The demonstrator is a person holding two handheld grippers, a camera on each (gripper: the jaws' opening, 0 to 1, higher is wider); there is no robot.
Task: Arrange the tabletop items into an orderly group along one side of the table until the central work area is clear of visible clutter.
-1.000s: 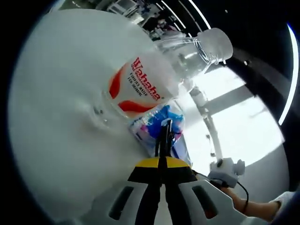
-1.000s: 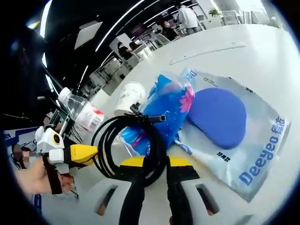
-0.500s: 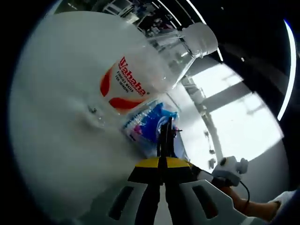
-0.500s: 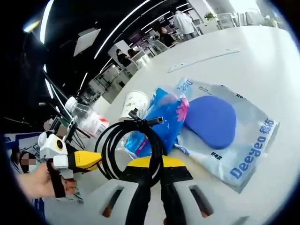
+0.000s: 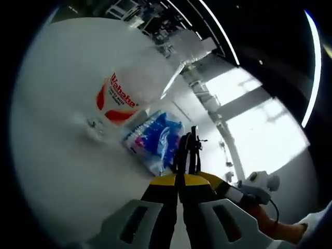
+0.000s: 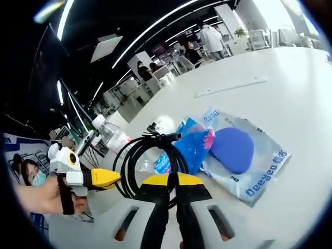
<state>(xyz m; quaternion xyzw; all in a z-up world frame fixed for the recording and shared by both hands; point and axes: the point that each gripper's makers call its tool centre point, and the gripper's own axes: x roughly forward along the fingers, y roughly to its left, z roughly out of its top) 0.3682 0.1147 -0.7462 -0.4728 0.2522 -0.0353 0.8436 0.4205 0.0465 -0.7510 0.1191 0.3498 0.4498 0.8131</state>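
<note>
In the right gripper view the right gripper [image 6: 173, 179], yellow-tipped, has its jaws clenched on a glossy black cable [image 6: 139, 162] wound in round loops, its plug ends at 12 o'clock from the jaws. Just beyond lies a crinkly blue packet [image 6: 191, 146], and at 2 o'clock a clear flat pouch [image 6: 261, 165] with a smooth blue oval pad [image 6: 233, 149] sealed inside. A white paper cup [image 6: 165, 123] and a clear plastic bottle [image 6: 111, 136] lie farther back on the white table [image 6: 290, 104]. The left gripper [image 6: 106, 178] shows at 9 o'clock. In the left gripper view its jaws are pressed together, grasping nothing; the same packet and red-labelled bottle lie ahead.
</note>
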